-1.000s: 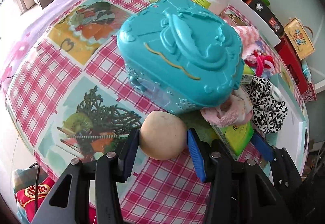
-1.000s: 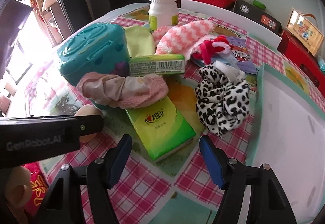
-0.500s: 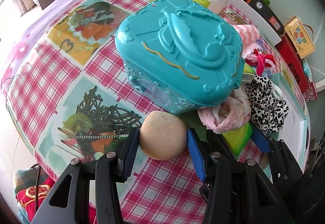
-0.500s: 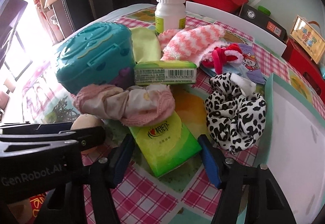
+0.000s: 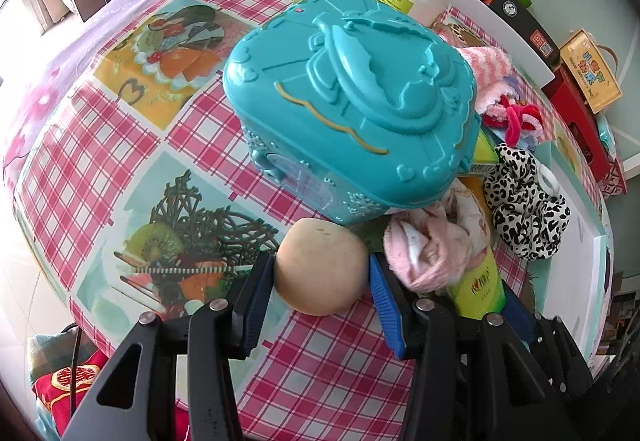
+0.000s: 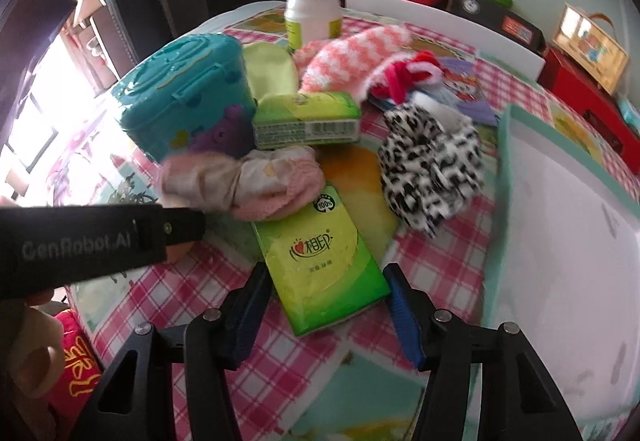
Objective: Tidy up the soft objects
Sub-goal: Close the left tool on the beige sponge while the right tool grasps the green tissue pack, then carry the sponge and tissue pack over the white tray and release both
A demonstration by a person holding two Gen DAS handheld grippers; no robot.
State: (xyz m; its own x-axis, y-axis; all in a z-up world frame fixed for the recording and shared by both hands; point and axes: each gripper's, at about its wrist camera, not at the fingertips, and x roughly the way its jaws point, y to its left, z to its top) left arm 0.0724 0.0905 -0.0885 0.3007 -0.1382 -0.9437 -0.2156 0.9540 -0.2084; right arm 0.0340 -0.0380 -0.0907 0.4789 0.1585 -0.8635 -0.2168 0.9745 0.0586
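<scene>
The right gripper (image 6: 326,315) straddles the near end of the green tissue pack (image 6: 320,265), jaws closing but not yet pressing; its long axis runs away from the fingers; the left gripper (image 5: 322,281) clamps a beige foam ball (image 5: 322,267) beside it.

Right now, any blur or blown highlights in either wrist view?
Left wrist: sharp on the teal box and ball; table edge at left washes out to white, fisheye bends the checks. Right wrist: motion blur smears the leopard scrunchie and pink cloth; window at left is blown out.
</scene>
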